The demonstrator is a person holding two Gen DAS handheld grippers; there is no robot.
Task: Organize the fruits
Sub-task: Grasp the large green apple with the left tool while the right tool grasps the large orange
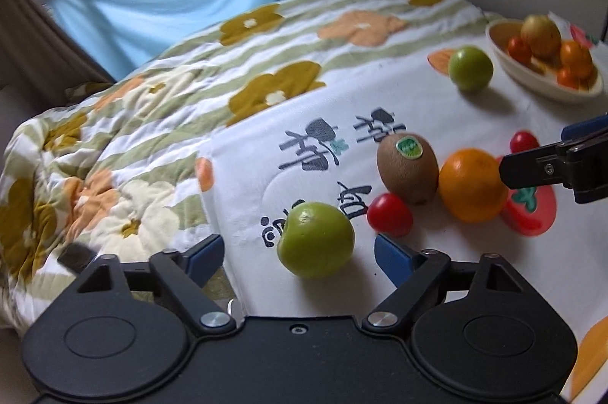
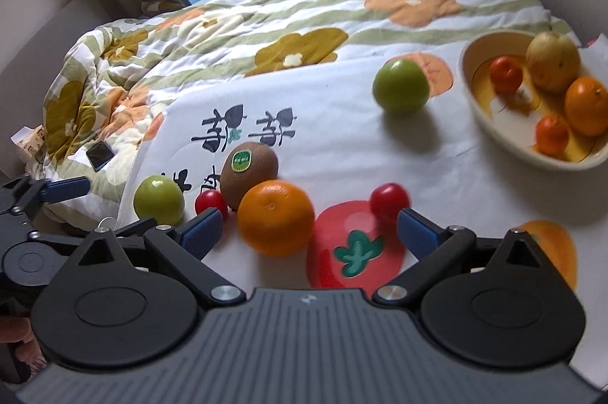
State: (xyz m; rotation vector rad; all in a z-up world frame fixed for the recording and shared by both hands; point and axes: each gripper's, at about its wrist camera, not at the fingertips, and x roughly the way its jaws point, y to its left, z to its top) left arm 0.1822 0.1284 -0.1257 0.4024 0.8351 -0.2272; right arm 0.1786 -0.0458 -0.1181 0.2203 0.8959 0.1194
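While both claws gape wide, left claw brackets a green fruit; right claw brackets the orange. Kiwi touches orange; bowl well apart, on bed.

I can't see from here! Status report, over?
Both hand-held grippers open: left at green fruit, right at orange. Bowl part-filled. Kiwi touches orange.

Black Chinese characters on the white cloth and the kiwi's green sticker stay unreadable.

Fuzzy matt kiwi, glossy tomato, quilted cloth blanket.
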